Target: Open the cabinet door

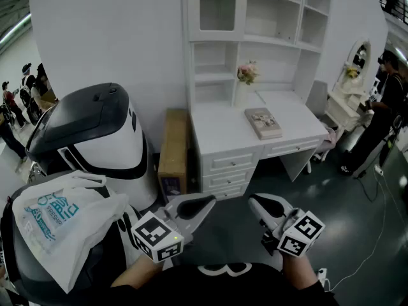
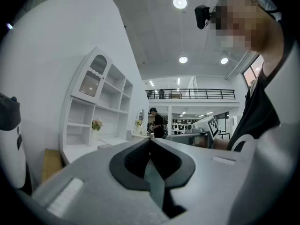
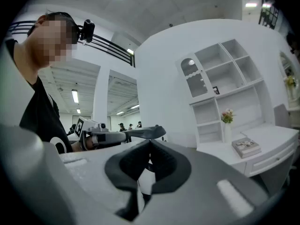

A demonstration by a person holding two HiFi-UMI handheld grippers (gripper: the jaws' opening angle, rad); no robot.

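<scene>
The left gripper [image 1: 205, 204] and the right gripper [image 1: 257, 204] are held low and level, side by side in front of the person, each with its jaws pressed together on nothing. Well apart from both, across the dark floor [image 1: 357, 222], stands a white desk [image 1: 223, 129] topped by a shelf unit [image 1: 305, 18]. The cabinet door [image 1: 217, 8] sits shut at the unit's top left, a small white-framed pane with an arched top, higher than either gripper.

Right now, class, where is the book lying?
In the head view the book lies flat on the white desk, right of the picture's centre. It is just in front and to the right of the pink flowers, below the open shelves.
</scene>
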